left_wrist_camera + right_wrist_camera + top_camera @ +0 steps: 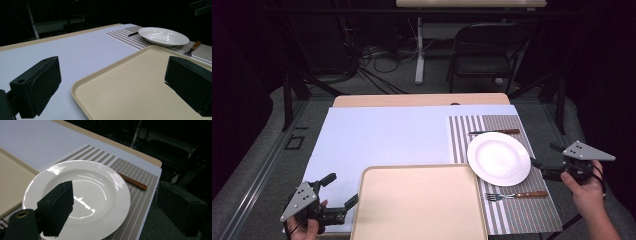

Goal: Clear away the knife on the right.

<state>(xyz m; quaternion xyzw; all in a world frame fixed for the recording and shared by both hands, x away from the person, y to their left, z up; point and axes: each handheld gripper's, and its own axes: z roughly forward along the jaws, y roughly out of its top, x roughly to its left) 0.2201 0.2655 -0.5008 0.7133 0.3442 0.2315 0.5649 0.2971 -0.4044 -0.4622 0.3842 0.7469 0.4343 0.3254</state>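
Tray (419, 200) sits near and central, likely to collect the setting. Plate (499, 158) is on the mat (532, 210) at right; right gripper (546, 161) gapes at its rim, nothing grasped. Left gripper (343, 192) waits near-left, jaws released.

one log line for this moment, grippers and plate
left gripper: open, by tray | right gripper: open, beside plate rim | plate: on striped mat, empty

White plate (499, 158) on a grey-and-white striped mat (522, 205).
Beige tray (419, 205) beside it; pale blue sheet (382, 135) over a tan surface (412, 100); fork (517, 195) and knife (494, 132) with reddish-brown handles.
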